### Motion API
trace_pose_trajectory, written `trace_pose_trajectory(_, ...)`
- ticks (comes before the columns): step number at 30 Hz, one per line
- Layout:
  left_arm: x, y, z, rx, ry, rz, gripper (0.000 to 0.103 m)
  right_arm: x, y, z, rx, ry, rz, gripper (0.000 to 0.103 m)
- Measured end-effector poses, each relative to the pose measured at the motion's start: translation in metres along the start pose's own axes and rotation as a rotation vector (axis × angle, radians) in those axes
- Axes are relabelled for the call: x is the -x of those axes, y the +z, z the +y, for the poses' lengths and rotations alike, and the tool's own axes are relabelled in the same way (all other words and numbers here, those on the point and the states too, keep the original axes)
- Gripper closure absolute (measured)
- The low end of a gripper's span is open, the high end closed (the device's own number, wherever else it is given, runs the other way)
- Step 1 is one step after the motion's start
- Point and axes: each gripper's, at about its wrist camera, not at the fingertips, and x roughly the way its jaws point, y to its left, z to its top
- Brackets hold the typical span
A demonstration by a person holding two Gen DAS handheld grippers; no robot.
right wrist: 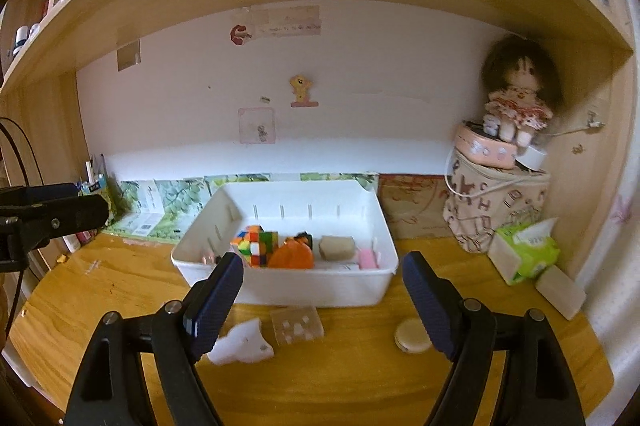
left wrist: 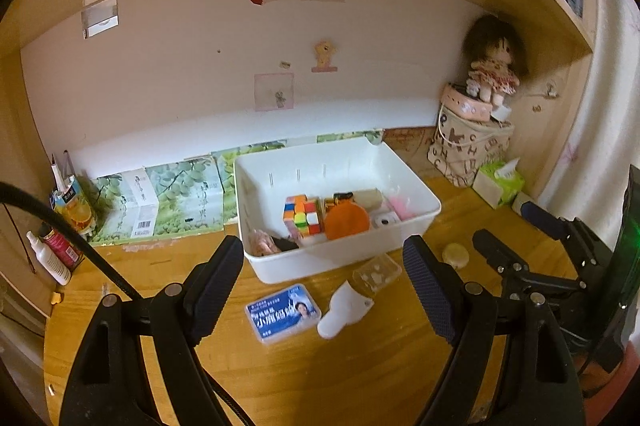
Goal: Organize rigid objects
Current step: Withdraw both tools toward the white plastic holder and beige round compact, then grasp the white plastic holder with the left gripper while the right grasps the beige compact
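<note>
Left wrist view: left claw (left wrist: 324, 278) wide open, nothing in it, hanging over the wooden worktop (left wrist: 360, 366). White bin (left wrist: 340, 266) at 12 o'clock from the claw, holding a cube (left wrist: 303, 216), orange disc (left wrist: 346, 222), tan block (left wrist: 370, 198) and pink bits. Between the fingers on the worktop: blue card box (left wrist: 283, 312), white plastic piece (left wrist: 344, 310) touching a clear case (left wrist: 376, 272). Round tan compact (left wrist: 455, 255) at 2 o'clock, just beside the right finger. Right claw (left wrist: 516, 234) at 3 o'clock, spread open, empty.

Right wrist view: right claw (right wrist: 323, 290) wide open, empty. Bin (right wrist: 288, 286) at 12 o'clock. White piece (right wrist: 242, 346) by the left finger, clear case (right wrist: 297, 326) beside it, compact (right wrist: 412, 335) touching the right finger's edge. Tissue pack (right wrist: 524, 250) and doll (right wrist: 516, 98) at 2 o'clock. Left claw's state cannot be told from here.
</note>
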Motion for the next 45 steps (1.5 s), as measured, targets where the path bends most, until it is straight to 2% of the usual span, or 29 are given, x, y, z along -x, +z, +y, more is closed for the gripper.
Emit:
trace_pose_trajectory(11,-0.003,-0.025,-0.013,-0.021,-0.015,0.065,0.019,0.009,-0.023,-0.015,-0.004,-0.049,0.045,0.02)
trace_pose_trajectory(20,-0.028,-0.037,-0.02,-0.035,-0.024,0.154,0.019,-0.004,-0.044,-0.035,-0.029,-0.072,0.119,0.02)
trace_pose_trajectory(34,-0.089,-0.043,-0.038,-0.07,-0.024,0.314,0.019,-0.059,-0.065,-0.068,-0.026,-0.051,0.284,0.02)
trace_pose_trajectory(45,-0.151,-0.055,-0.055,-0.143,-0.027,0.489,0.019,-0.114,-0.075,-0.097,-0.075,-0.056,0.408,0.02)
